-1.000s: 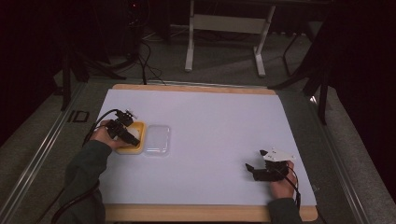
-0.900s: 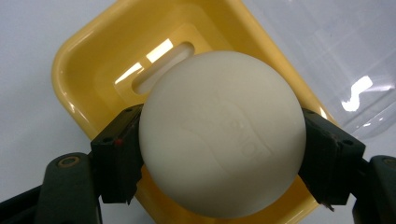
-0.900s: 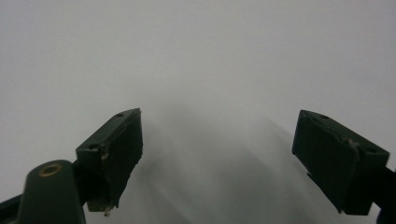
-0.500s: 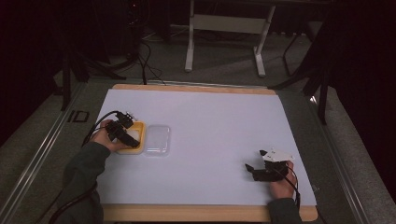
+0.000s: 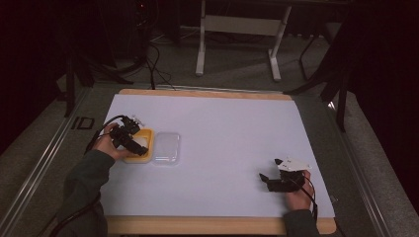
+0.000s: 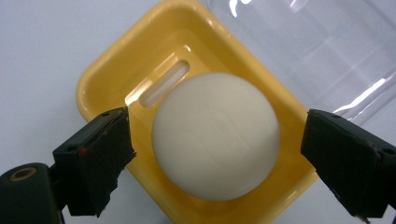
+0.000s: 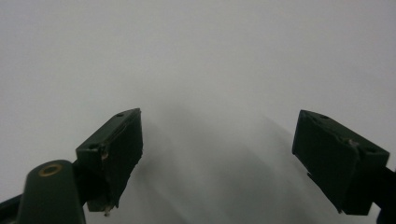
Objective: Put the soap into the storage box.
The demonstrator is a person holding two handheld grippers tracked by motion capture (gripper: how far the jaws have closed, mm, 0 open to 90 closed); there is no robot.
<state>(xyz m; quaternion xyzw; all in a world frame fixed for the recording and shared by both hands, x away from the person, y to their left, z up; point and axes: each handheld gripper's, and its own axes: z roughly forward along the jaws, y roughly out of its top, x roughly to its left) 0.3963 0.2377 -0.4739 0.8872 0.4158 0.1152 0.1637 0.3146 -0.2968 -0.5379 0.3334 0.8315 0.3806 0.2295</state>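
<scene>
Left claw (image 6: 215,154): jaws spread wide, one on each side of the soap, neither touching it; in the high view it (image 5: 129,140) sits over the yellow dish near the left edge of the bench.
Right claw (image 7: 217,158): jaws spread, nothing between them, bare white surface beneath; in the high view it (image 5: 269,178) rests near the front right corner of the bench, held by the right hand (image 5: 296,195).
Soap (image 6: 215,135): round, cream-white bar lying in the yellow dish, slightly toward one end.
Yellow dish (image 6: 100,79): rectangular with rounded corners, a slot in its floor beside the soap; sits flat on the bench.
Clear lid (image 5: 166,147): transparent, just beside the dish on its right side as the high view shows it; whether the two touch, cannot tell.
Bench (image 5: 222,123): white sheet over a wooden top.
Left hand (image 5: 106,145): grips the left claw, dark sleeve behind.
</scene>
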